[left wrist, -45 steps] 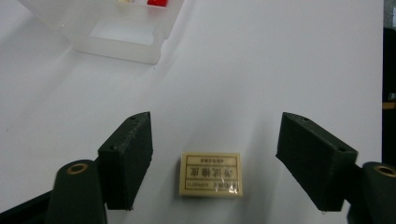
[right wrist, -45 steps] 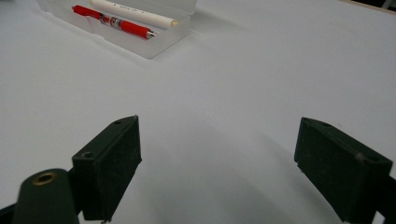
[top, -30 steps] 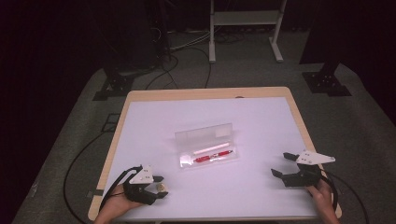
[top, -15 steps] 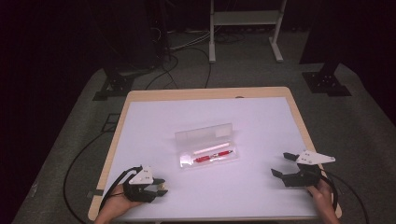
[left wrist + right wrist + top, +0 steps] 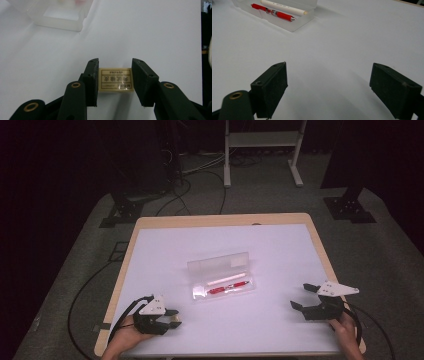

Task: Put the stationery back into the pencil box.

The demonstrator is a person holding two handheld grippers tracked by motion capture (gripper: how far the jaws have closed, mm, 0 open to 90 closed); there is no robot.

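Note:
A small cream eraser (image 5: 115,80) with a printed label lies on the white table near its front left. My left gripper (image 5: 115,83) has just been closing, and its pads now press on both ends of the eraser (image 5: 175,322). From above, the left gripper (image 5: 172,317) lies low on the table. My right gripper (image 5: 300,296) rests at the front right, open wide, with nothing between its jaws (image 5: 329,82). A clear pencil case (image 5: 222,280) lies open mid-table, holding a red pen (image 5: 227,288) and a white pen (image 5: 225,280).
The white table top (image 5: 200,240) has a wooden rim. The pencil case (image 5: 287,15) lies ahead and left of the right gripper, and its corner (image 5: 60,15) lies ahead of the left one. Cables and stand legs (image 5: 260,150) cover the dark floor behind.
The left gripper's jaws have drawn together onto the eraser. Neither hand has shifted, and the right gripper stays open.

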